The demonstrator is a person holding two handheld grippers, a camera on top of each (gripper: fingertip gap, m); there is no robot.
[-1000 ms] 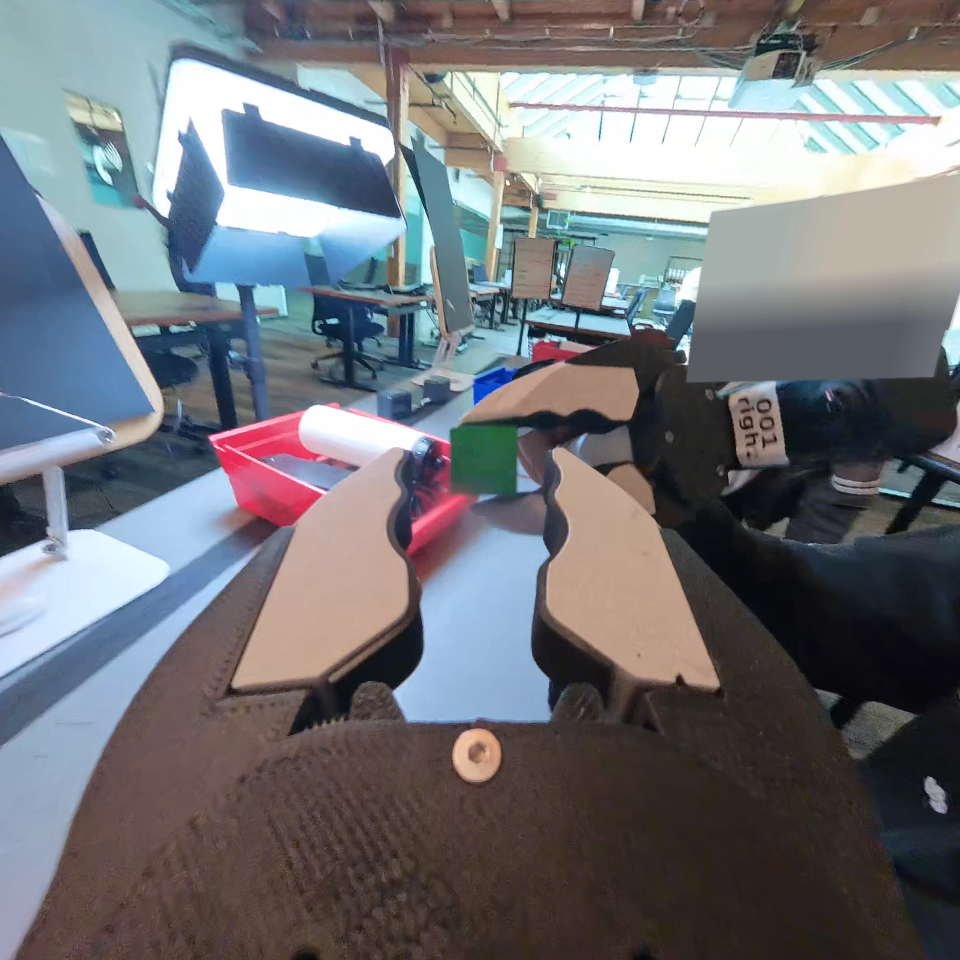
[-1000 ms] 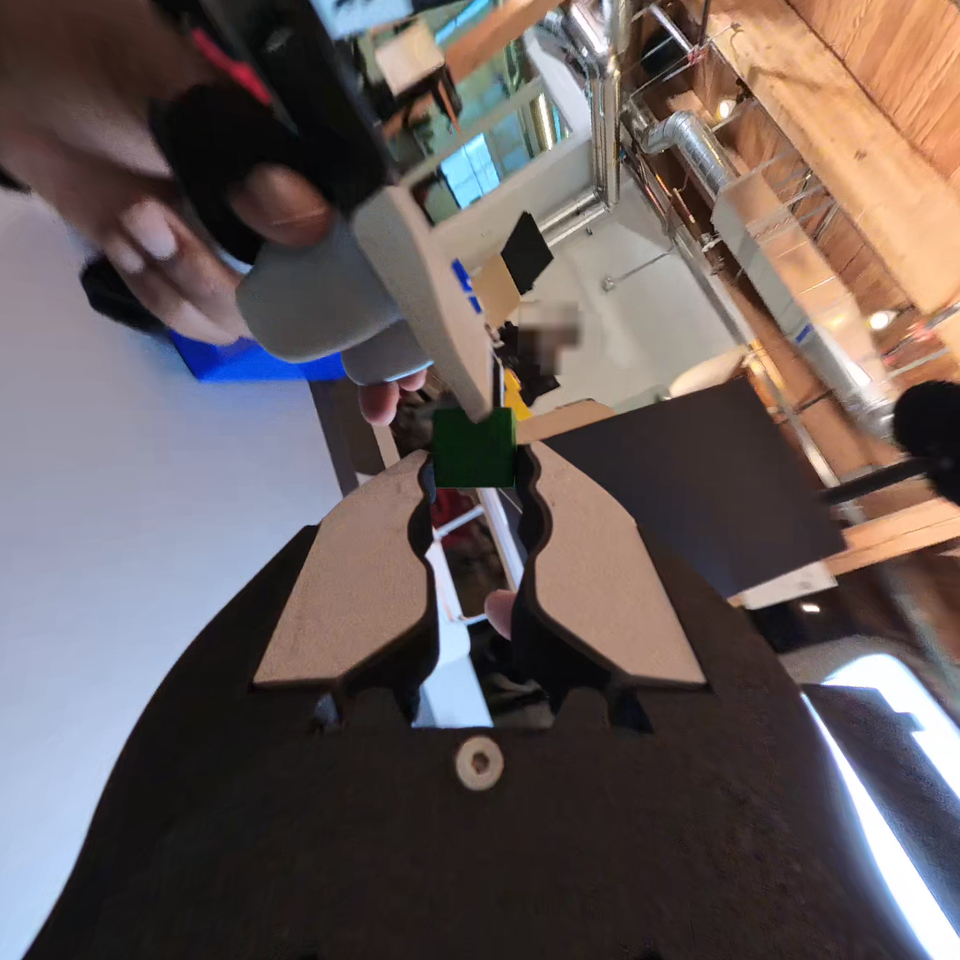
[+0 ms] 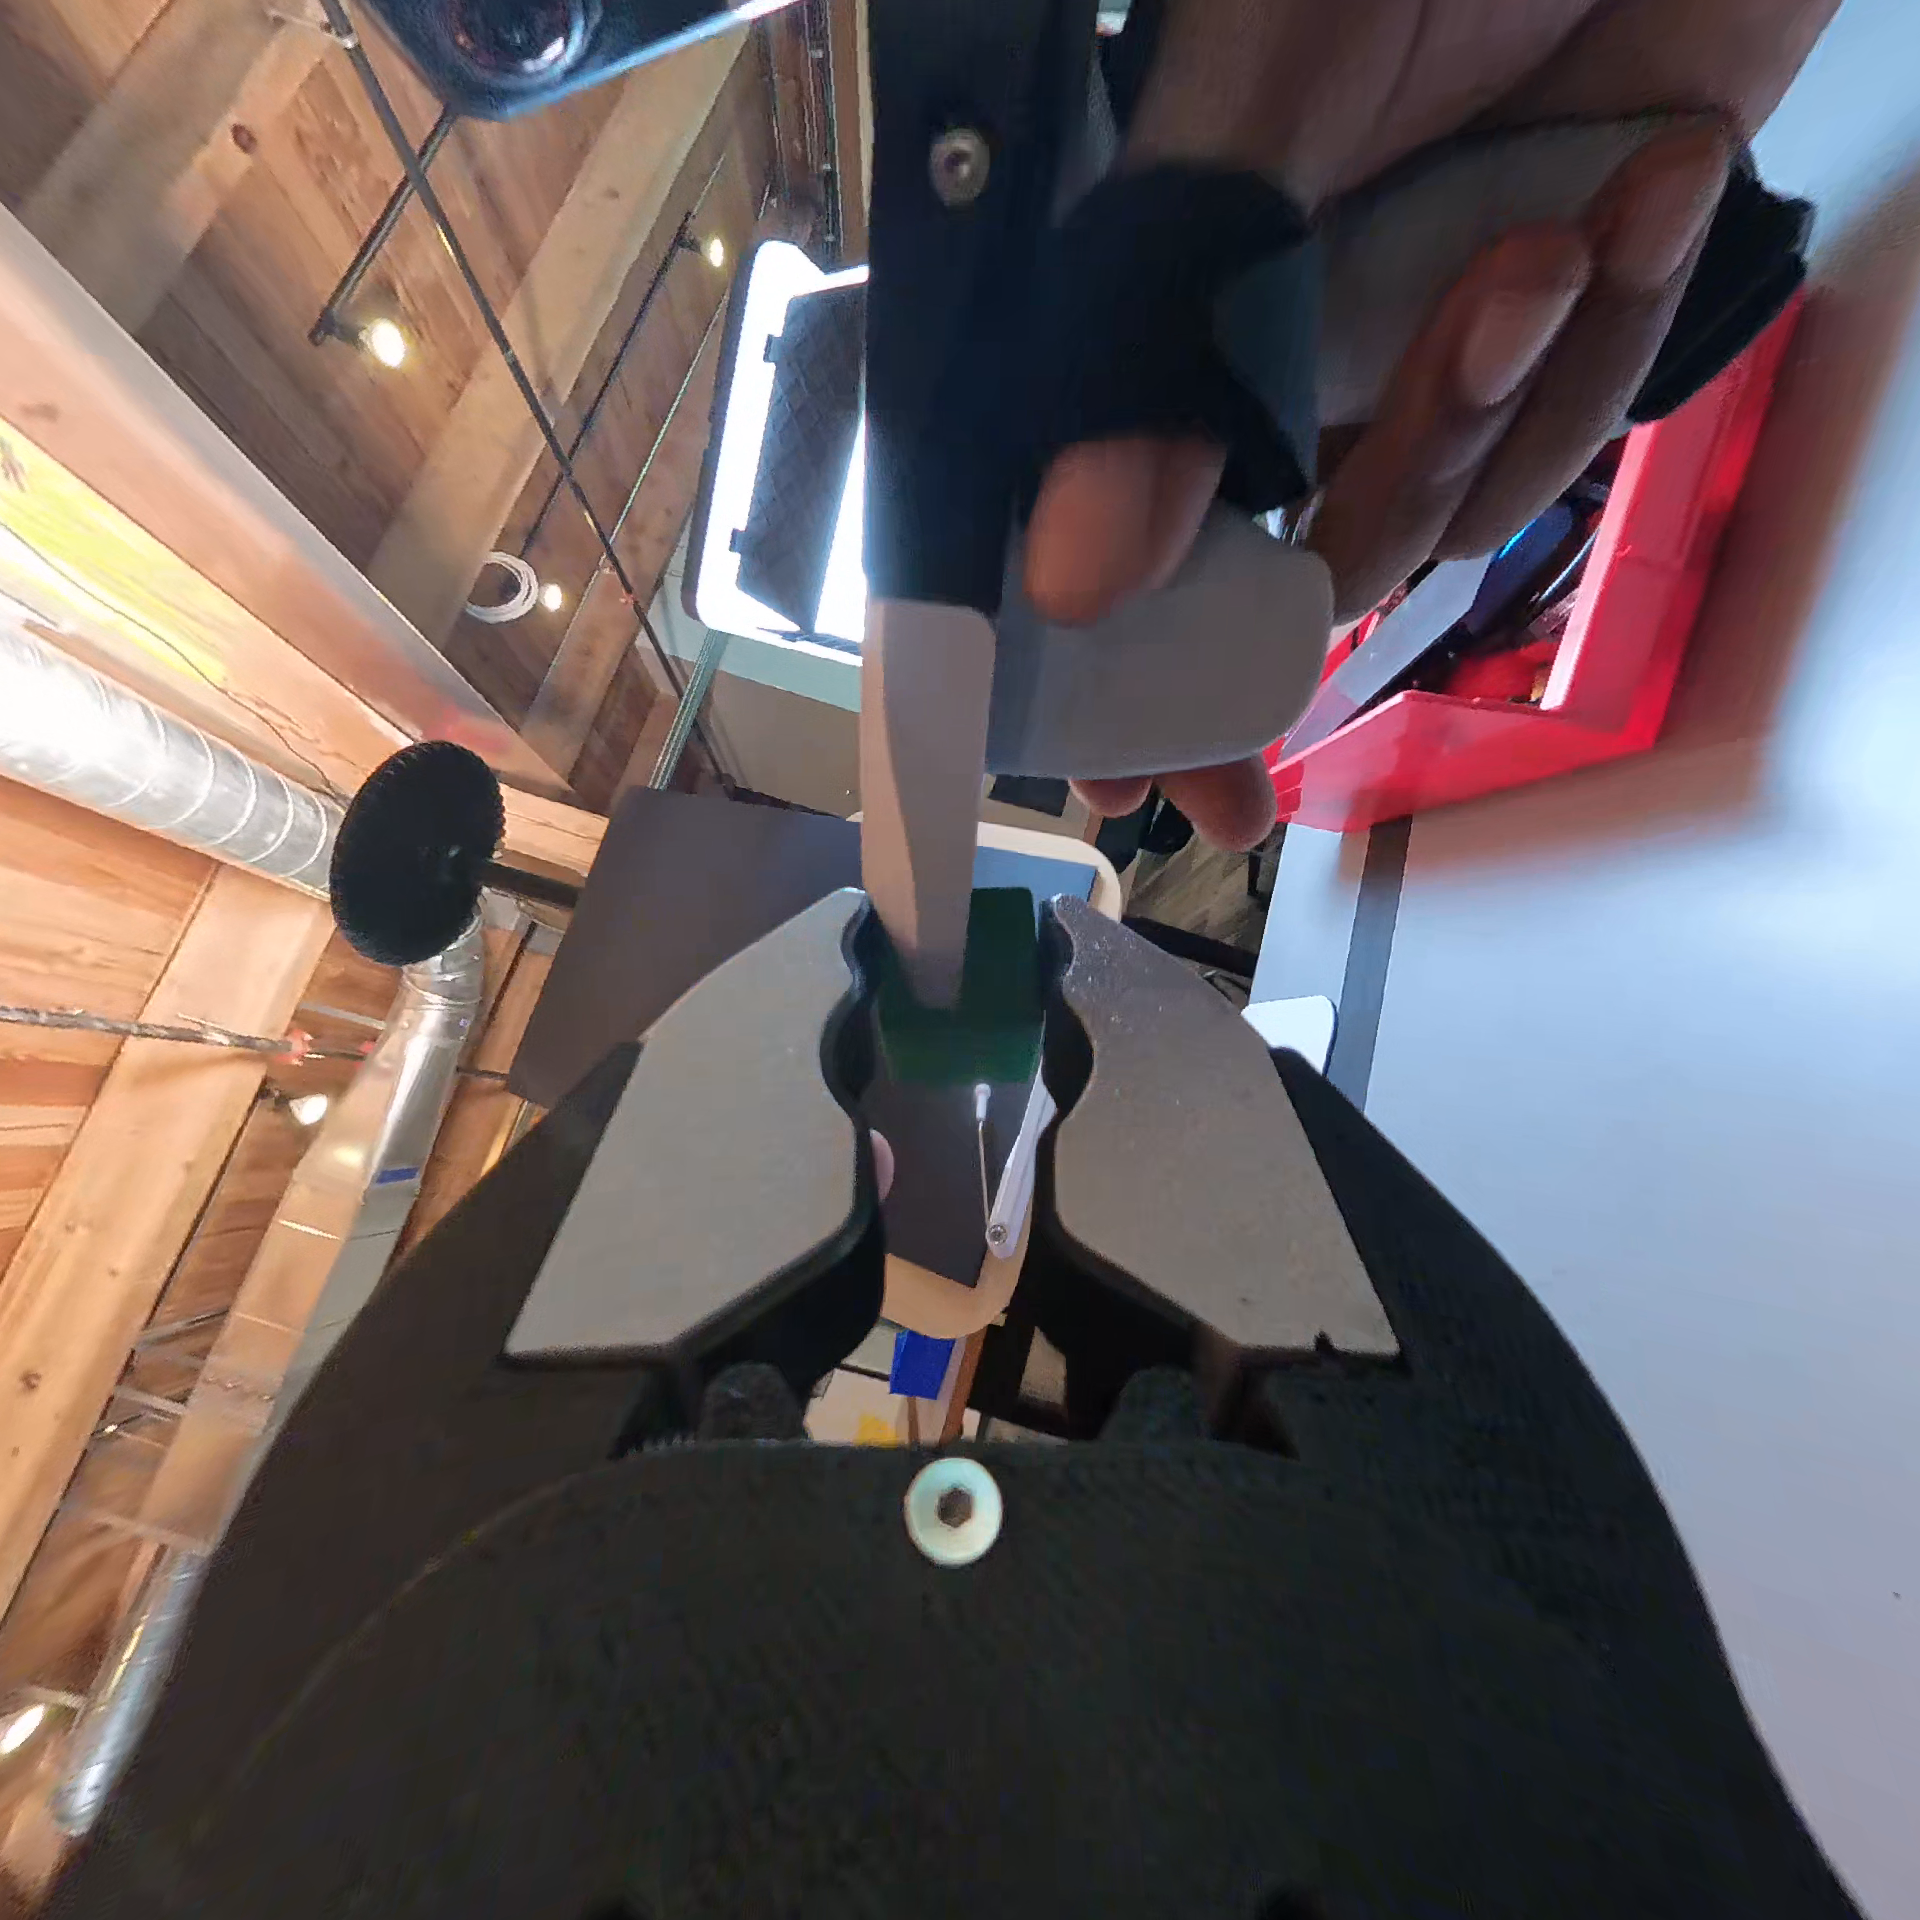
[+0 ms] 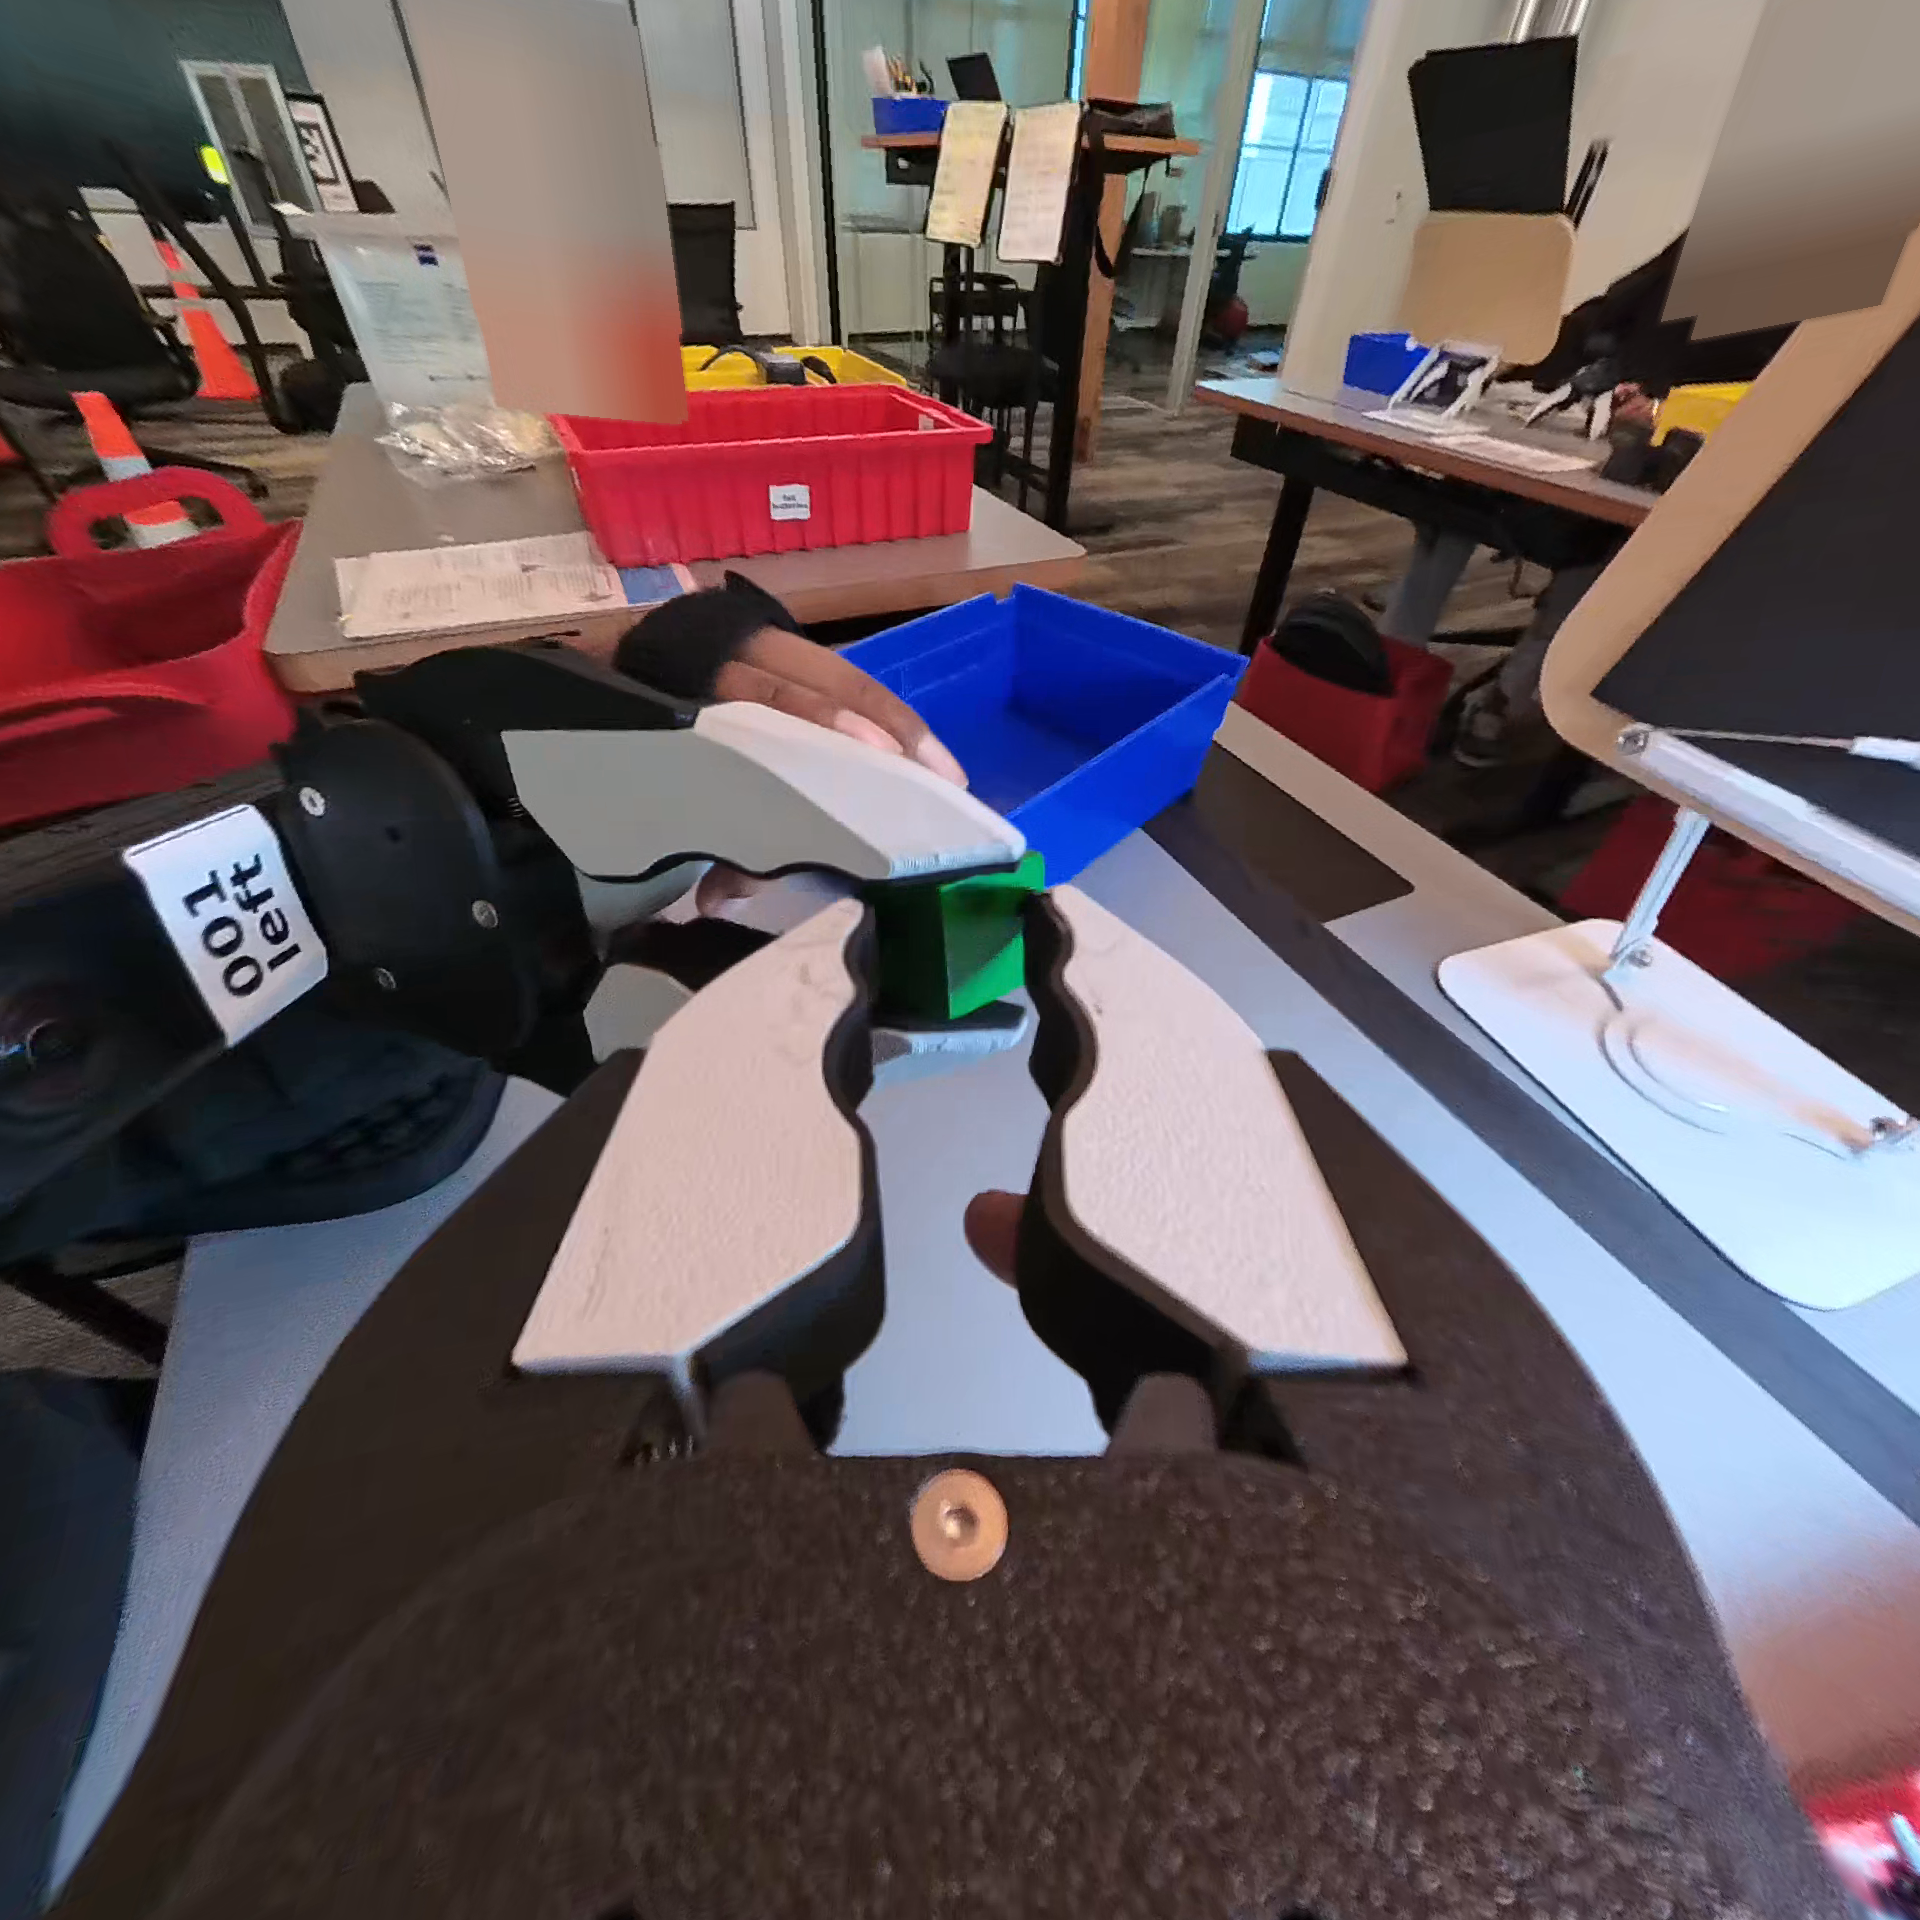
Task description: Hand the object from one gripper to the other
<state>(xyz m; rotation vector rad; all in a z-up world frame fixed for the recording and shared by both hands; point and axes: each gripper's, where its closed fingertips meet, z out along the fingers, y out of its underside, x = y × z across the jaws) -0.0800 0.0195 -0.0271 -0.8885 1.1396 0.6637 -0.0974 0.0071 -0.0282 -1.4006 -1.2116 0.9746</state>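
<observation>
Right wrist view: green cube [image 4: 951, 951] shared between both tongs.
I saw my right gripper [image 4: 951, 961] and left gripper [image 4: 940, 935] each clamped on the smooth, square-edged block above the grey table [image 4: 1455, 1143].

Object: a small green cube [image 4: 951, 951] [image 3: 961, 1003].
Pose: held in the air, edges roughly level.
Place: above the grey table, pinched on four sides.

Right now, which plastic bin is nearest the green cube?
The empty blue plastic bin, just behind the small green cube; the red ribbed plastic bin sits on a farther table.
</observation>
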